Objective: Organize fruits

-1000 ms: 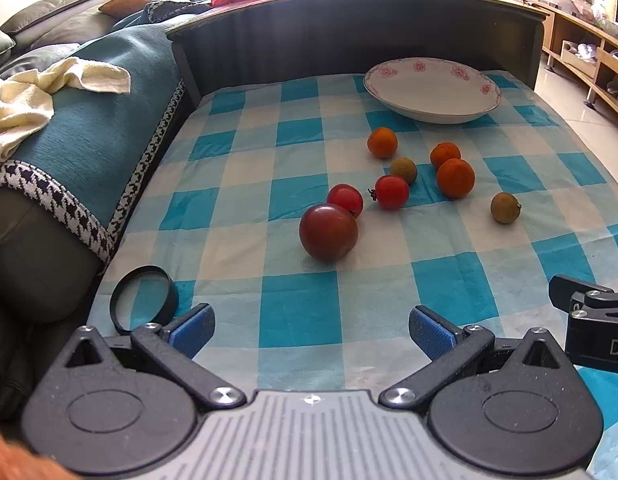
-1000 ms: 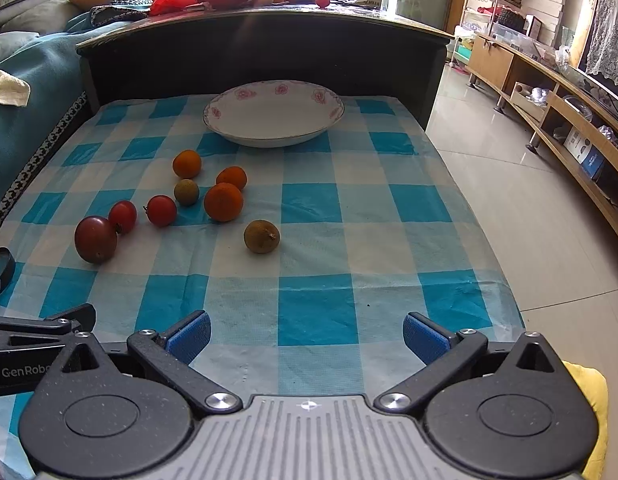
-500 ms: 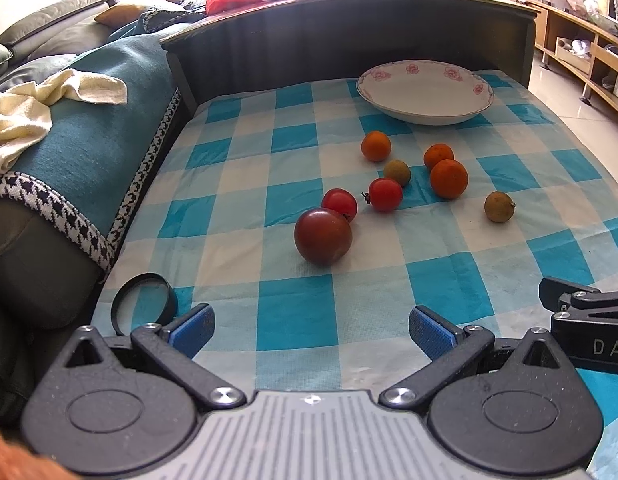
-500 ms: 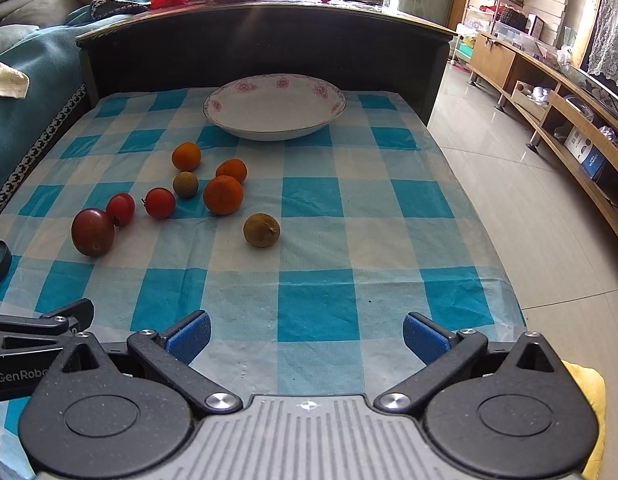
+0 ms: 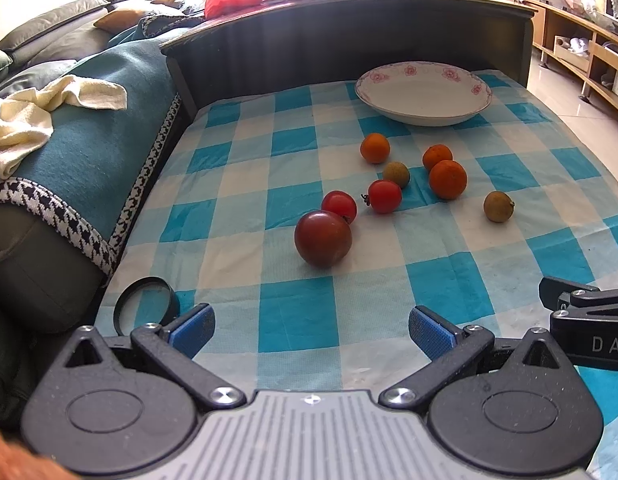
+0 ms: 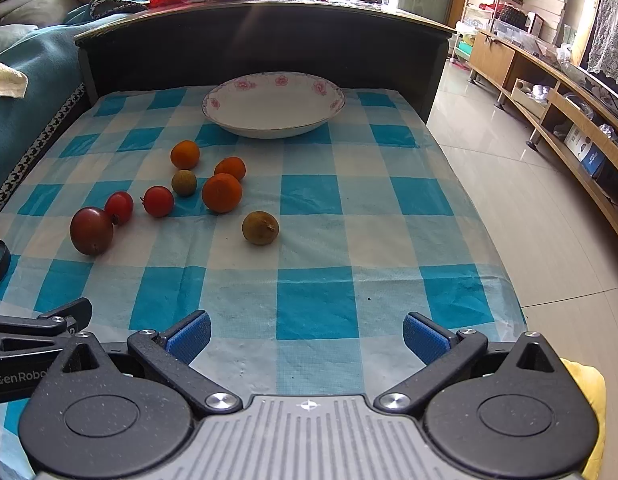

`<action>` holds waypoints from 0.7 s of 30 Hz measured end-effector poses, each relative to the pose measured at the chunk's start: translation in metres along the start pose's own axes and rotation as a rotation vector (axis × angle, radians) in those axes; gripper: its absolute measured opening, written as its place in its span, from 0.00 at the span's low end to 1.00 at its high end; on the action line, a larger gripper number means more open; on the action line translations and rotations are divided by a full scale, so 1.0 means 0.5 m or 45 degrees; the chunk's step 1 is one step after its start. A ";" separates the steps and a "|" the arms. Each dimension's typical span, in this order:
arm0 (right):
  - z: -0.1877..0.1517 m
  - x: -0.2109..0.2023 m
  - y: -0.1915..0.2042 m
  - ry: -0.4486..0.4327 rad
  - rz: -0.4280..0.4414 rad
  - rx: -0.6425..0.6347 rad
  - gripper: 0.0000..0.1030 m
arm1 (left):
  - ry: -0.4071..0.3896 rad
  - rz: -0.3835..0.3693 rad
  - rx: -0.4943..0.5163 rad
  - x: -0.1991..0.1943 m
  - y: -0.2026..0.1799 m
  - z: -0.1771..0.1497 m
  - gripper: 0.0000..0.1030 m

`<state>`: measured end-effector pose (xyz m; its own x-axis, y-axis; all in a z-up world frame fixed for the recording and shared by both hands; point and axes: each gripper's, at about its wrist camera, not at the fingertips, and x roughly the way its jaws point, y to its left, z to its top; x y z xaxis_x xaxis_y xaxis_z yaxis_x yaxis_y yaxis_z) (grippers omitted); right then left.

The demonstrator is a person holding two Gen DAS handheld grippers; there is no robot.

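Observation:
Several fruits lie on a blue checked tablecloth (image 5: 293, 320): a large dark red tomato (image 5: 323, 238) (image 6: 91, 230), two small red tomatoes (image 5: 384, 196) (image 6: 158, 201), three oranges (image 5: 447, 179) (image 6: 221, 192), and two brown-green round fruits (image 5: 498, 206) (image 6: 260, 227). A white floral plate (image 5: 425, 94) (image 6: 274, 104) stands empty behind them. My left gripper (image 5: 311, 330) is open and empty, near the front edge, short of the large tomato. My right gripper (image 6: 307, 334) is open and empty, near the front edge.
A black ring-shaped lens (image 5: 146, 304) lies at the front left corner. A dark raised headboard (image 6: 261, 40) borders the far side. A teal-covered sofa (image 5: 81, 120) with a cream towel (image 5: 37, 116) lies left. Tiled floor (image 6: 529, 200) drops off on the right.
Both grippers have drifted slightly, so the fruits sit a little nearer and lower in view. Neither gripper has changed its opening and no fruit has moved.

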<state>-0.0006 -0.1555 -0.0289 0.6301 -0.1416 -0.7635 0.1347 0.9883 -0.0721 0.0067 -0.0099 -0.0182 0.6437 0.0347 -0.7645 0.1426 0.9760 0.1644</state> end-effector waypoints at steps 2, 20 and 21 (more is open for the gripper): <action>0.000 0.000 0.000 0.000 0.000 -0.001 0.93 | -0.003 0.001 0.001 -0.001 -0.001 -0.001 1.00; 0.022 -0.014 -0.012 0.001 0.142 0.037 0.84 | -0.156 -0.010 0.131 -0.032 0.012 0.005 1.00; 0.027 -0.013 -0.010 -0.004 0.148 0.018 0.82 | -0.169 -0.010 0.137 -0.029 0.017 0.009 1.00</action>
<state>0.0050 -0.1604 -0.0152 0.6442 -0.0264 -0.7644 0.0713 0.9971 0.0257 0.0019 -0.0032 -0.0030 0.7347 -0.0083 -0.6784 0.2231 0.9472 0.2301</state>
